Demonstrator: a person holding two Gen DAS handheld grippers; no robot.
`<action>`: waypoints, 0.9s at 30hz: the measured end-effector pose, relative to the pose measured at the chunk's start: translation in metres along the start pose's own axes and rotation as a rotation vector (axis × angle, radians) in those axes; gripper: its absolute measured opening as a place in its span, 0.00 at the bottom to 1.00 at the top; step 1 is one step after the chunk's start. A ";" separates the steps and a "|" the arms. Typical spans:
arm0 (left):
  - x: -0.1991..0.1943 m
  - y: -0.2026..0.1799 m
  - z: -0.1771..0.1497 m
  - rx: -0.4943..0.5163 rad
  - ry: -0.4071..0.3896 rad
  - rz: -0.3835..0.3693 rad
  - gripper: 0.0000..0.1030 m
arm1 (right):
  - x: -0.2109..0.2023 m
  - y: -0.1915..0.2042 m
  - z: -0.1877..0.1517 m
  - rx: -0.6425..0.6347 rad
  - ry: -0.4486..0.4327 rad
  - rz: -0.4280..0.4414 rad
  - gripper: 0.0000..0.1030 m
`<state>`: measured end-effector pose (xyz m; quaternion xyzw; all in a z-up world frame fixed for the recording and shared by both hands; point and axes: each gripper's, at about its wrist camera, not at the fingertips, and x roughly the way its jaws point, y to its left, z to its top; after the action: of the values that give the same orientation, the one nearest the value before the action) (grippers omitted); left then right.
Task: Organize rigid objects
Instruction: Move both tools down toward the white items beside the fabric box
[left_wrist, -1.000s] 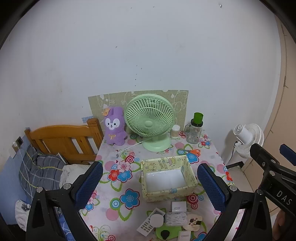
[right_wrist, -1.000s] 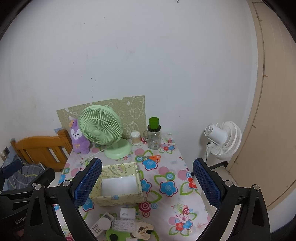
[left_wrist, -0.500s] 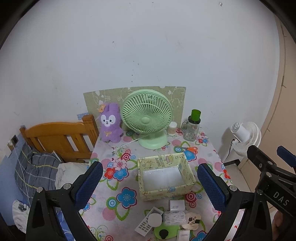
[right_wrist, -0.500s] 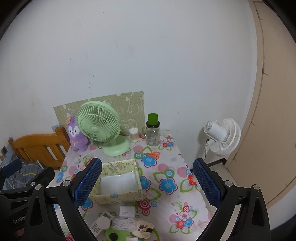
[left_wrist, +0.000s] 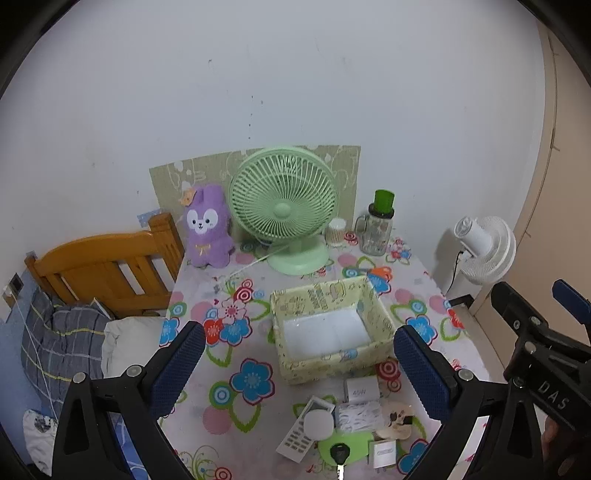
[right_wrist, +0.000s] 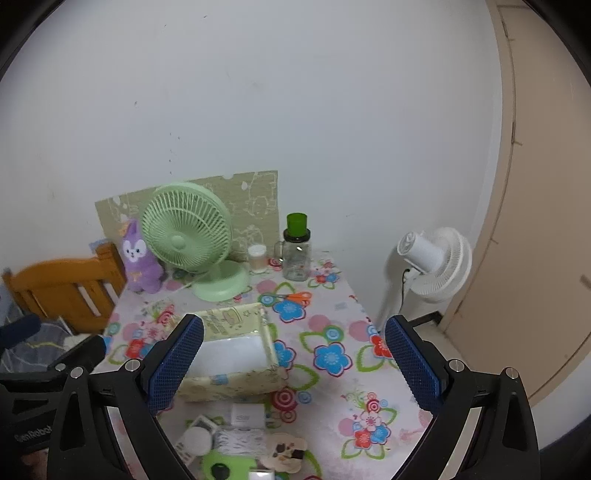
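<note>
A yellow patterned box (left_wrist: 373, 306) (right_wrist: 269, 336) stands open and empty mid-table. In front of it lies a cluster of small items: a white charger (left_wrist: 361, 390) (right_wrist: 247, 412), a white remote (left_wrist: 295, 441), a white puck (left_wrist: 317, 425) (right_wrist: 196, 440), a coiled white cable (left_wrist: 356, 415) (right_wrist: 240, 441), a beige cartoon piece (left_wrist: 397, 419) (right_wrist: 284, 448), a green disc with a key (left_wrist: 341, 448) (right_wrist: 221, 467). My left gripper (left_wrist: 297, 363) and right gripper (right_wrist: 293, 360) hover open above the table, holding nothing.
A green desk fan (left_wrist: 284, 206), a purple plush (left_wrist: 207, 225), a cotton-swab jar (left_wrist: 336, 230), a green-capped glass jar (left_wrist: 378, 229) and orange scissors (right_wrist: 293, 297) occupy the back of the floral tablecloth (left_wrist: 229, 398). A wooden bed frame (left_wrist: 96, 266) stands left, a white floor fan (left_wrist: 484, 247) right.
Both cameras have tilted and dipped toward the table, so the box and the small items sit larger and lower in view. Both grippers stay open; nothing on the table has moved.
</note>
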<state>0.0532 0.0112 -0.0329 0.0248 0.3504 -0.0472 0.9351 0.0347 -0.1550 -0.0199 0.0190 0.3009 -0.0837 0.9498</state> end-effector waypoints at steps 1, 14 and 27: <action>0.002 0.000 -0.002 0.002 0.004 0.001 1.00 | 0.002 0.002 -0.004 -0.008 0.001 -0.003 0.97; 0.041 -0.006 -0.054 -0.019 0.084 0.012 1.00 | 0.034 -0.008 -0.057 -0.018 0.051 0.059 0.97; 0.080 -0.009 -0.104 -0.043 0.129 0.034 1.00 | 0.072 -0.014 -0.109 -0.005 0.102 0.119 0.97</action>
<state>0.0446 0.0043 -0.1642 0.0134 0.4104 -0.0221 0.9115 0.0280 -0.1699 -0.1505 0.0387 0.3474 -0.0253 0.9366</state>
